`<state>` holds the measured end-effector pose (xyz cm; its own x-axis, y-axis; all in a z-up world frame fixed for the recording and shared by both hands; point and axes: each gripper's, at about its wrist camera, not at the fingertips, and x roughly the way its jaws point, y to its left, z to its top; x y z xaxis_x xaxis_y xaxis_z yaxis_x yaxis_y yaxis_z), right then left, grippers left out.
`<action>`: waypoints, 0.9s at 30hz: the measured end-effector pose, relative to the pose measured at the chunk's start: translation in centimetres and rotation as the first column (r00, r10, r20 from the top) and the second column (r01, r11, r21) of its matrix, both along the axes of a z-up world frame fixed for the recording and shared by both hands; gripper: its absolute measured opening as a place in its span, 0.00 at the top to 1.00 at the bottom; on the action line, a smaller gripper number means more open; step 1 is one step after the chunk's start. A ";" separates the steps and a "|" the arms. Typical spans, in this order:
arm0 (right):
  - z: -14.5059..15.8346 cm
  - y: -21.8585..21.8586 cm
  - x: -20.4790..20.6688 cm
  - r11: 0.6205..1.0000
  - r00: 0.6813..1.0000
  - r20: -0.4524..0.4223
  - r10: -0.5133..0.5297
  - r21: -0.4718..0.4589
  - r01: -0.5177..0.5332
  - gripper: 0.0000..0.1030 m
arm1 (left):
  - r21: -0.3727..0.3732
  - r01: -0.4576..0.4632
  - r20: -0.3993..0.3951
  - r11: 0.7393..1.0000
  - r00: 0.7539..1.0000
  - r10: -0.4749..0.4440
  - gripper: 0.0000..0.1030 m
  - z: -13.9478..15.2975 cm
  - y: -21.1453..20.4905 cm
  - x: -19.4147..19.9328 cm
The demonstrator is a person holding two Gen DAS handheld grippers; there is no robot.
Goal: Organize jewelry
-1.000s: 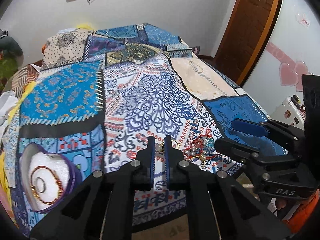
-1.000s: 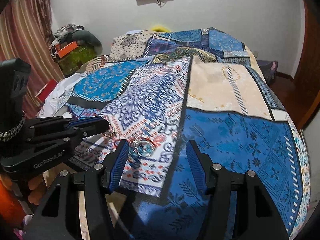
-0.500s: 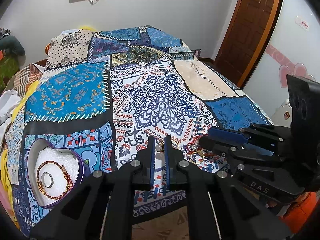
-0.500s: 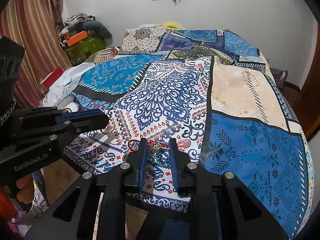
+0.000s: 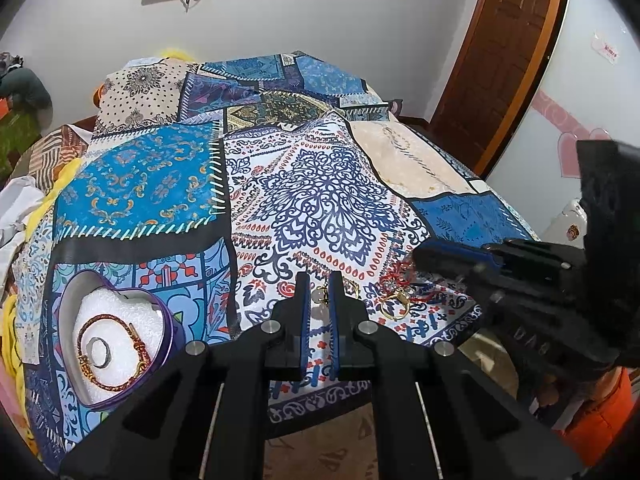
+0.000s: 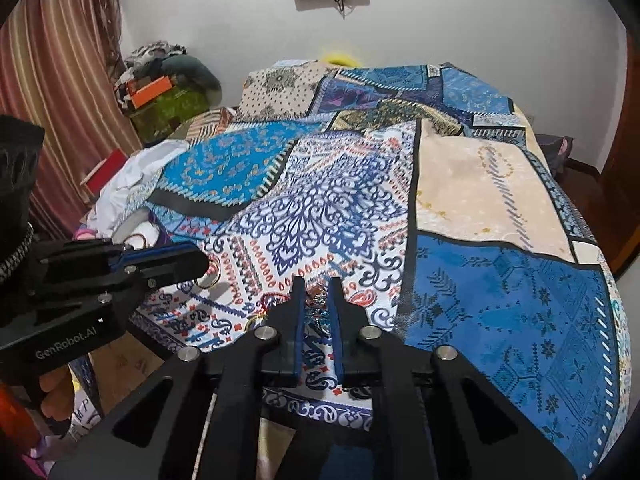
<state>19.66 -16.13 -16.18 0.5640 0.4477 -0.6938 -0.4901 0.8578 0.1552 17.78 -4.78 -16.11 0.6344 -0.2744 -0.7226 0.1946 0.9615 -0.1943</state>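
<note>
A heart-shaped purple tin [image 5: 170,344] lined with white foam lies at the left on the patterned bedspread [image 5: 328,200]. It holds a braided red-gold bracelet [image 5: 110,322] and a silver ring [image 5: 98,354]. My left gripper [image 5: 320,285] is shut on a small gold hoop with a pale bead [image 5: 319,294]; the hoop [image 6: 212,276] hangs at that gripper's tip [image 6: 192,260] in the right wrist view. My right gripper [image 6: 316,292] is shut on a blue and silver trinket [image 6: 318,314] in a small pile with a red beaded bracelet [image 5: 396,276] and a gold clasp ring [image 5: 394,306].
The bedspread's near edge [image 6: 320,408] hangs just under both grippers. Clothes and boxes [image 6: 160,88] are stacked beside a striped curtain [image 6: 60,100] at the far left. A wooden door [image 5: 504,60] stands at the far right.
My right gripper went from wide open to shut over the jewelry pile and came in closer to it. The left gripper stayed shut on its hoop and barely moved.
</note>
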 end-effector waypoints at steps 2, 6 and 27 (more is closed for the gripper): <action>0.6 -0.4 -0.1 1.000 1.000 0.011 -0.009 0.013 0.008 0.96 | -0.002 0.000 0.003 1.000 1.000 0.000 0.93 0.2 0.1 -0.2; 2.1 -1.0 -0.4 1.000 0.999 0.047 -0.024 0.019 0.023 0.96 | -0.005 0.004 0.011 1.000 1.000 -0.003 0.93 0.6 -0.1 -0.6; -0.9 -1.1 -0.2 0.997 0.996 -0.075 -0.046 -0.070 0.040 0.68 | -0.002 0.005 -0.001 1.000 1.000 -0.005 0.93 0.4 0.1 -1.4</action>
<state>19.48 -17.20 -17.08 0.5258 0.3745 -0.7637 -0.4414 0.8876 0.1314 16.33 -4.64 -15.73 0.6325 -0.2790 -0.7225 0.1992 0.9601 -0.1964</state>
